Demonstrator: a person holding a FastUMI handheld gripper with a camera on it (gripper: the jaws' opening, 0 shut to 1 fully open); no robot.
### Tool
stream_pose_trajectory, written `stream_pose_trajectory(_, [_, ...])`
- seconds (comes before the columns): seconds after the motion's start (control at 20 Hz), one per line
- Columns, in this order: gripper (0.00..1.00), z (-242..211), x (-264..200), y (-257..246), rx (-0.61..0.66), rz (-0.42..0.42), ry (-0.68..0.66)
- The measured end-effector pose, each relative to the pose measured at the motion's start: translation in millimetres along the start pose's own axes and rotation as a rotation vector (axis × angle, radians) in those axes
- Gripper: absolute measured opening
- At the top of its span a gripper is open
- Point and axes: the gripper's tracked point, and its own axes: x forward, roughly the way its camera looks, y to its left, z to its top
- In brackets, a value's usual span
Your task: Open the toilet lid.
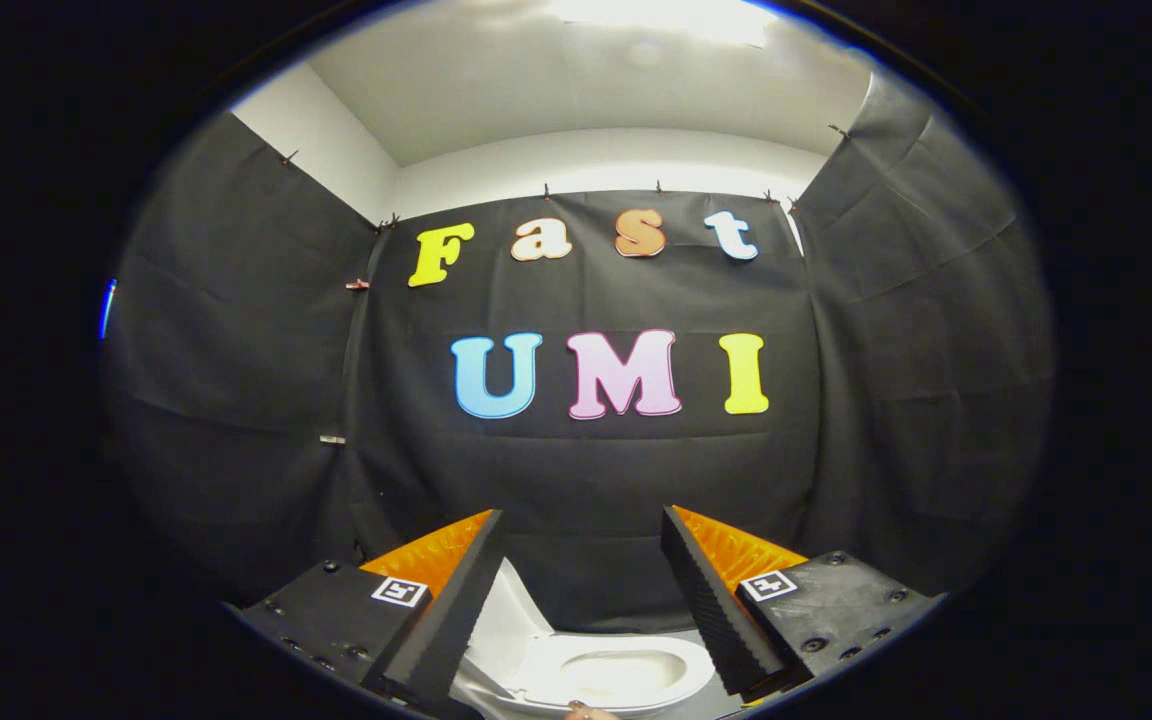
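My gripper is open, fingers spread wide w/ nothing between them, and it sits high above the toilet, which I see low down through the gap between the two fingers. The lid looks already up: a white panel standing tilted at the bowl's side, right by my left-hand finger, w/ the seat ring and bowl exposed below. So I'd judge the job is done or nearly so.

What could go wrong from here:

- The lid may not be past its balance point (can't tell from this angle whether it leans on anything behind it). If not, it could drop back down and slam.
- My left-hand finger is close to the lid's edge in this view. A careless sideways move could knock it and tip it shut.
- If I go back in to nudge it further, open fingers could catch the seat ring instead and lift that too.
- Something small shows at the bowl's near rim, maybe a fingertip, too cut off to tell. If it's a hand, a falling lid would pinch it.
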Motion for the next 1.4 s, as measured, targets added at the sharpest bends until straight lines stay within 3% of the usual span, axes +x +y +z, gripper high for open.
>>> stream_pose_trajectory(1.4, [0.98, 0, -6, -12, -0.018, -0.014, 0.018])
